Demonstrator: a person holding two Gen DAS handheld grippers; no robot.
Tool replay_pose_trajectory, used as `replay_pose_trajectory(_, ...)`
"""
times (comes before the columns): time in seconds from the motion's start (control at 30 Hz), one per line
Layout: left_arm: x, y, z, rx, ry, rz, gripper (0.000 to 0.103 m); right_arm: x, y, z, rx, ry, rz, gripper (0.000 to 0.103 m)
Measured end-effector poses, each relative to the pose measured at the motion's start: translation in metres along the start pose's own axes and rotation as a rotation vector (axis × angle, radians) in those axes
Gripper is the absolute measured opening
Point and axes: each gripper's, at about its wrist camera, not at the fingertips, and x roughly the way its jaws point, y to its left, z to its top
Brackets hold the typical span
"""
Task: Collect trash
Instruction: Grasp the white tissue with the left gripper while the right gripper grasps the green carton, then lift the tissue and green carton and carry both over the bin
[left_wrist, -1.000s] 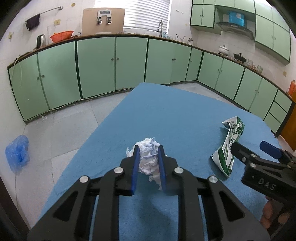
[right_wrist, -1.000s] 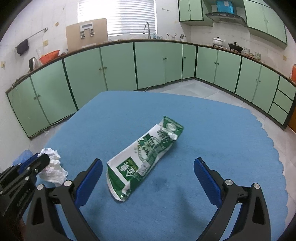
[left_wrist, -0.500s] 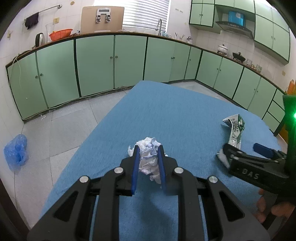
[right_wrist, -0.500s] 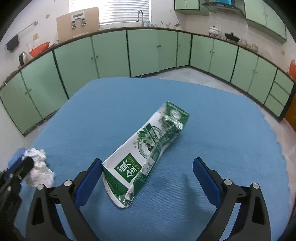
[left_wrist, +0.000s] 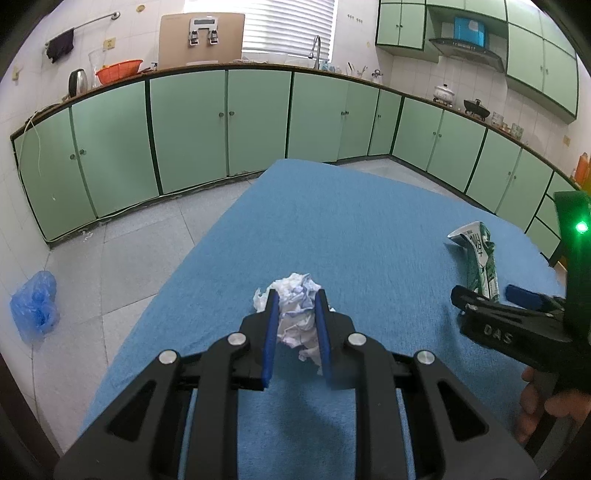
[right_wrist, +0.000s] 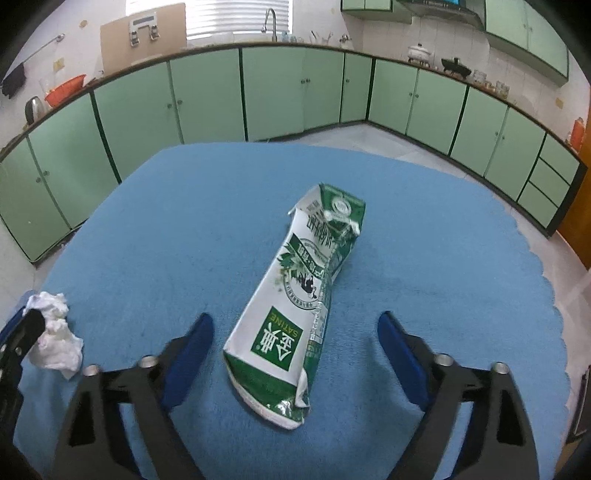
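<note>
1 big table under a fuzzy blue cloth (right_wrist: 443, 236), rounded, its right-hand edge scalloped, fills the middle of both views, and on it we've got 2 pieces of trash.

First up, 1 crushed milk carton (right_wrist: 299, 295), green and white coated card, flattened and creased, lying lengthwise near the table's centre with its round cap end pointing away. There's a green square label reading "SATINE" with 2 white Chinese characters, upside down from here, and a printed cow badge higher up. In the left view the carton (left_wrist: 480, 258) sits off to the right.

The right gripper (right_wrist: 295, 332) is black with 2 blue pads, and its jaws are closing right now, 1 on each side of the carton's near end, with clear gaps, so nothing pressed yet. From the left view, its black body (left_wrist: 498, 325) carries the raised letters "DAS", a green light glows above it, and bare fingers (left_wrist: 532, 406) wrap its handle.

Then 1 wad of crumpled white tissue (left_wrist: 297, 314), soft and wrinkled with bluish folds. The left gripper (left_wrist: 295, 306) is clamped on it, both blue pads squeezing its sides, at the table's left side.

Smallest, 1 crinkly blue plastic bag (left_wrist: 35, 306) on the grey tiled floor.
</note>
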Motion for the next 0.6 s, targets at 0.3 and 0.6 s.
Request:
replay_pose_trajectory(0.3,-0.003,-0.006,-0.001,0.008,-0.002,-0.006,0.018,-0.020,-0.021,-0.012,0.004,-0.025,0.054,0.047)
replay_pose_trajectory(0.6,-0.013,-0.041,-0.009,0.045,0.007,-0.082,0.018,-0.056,-0.064,-0.037,-0.030,-0.023,0.067,0.046)
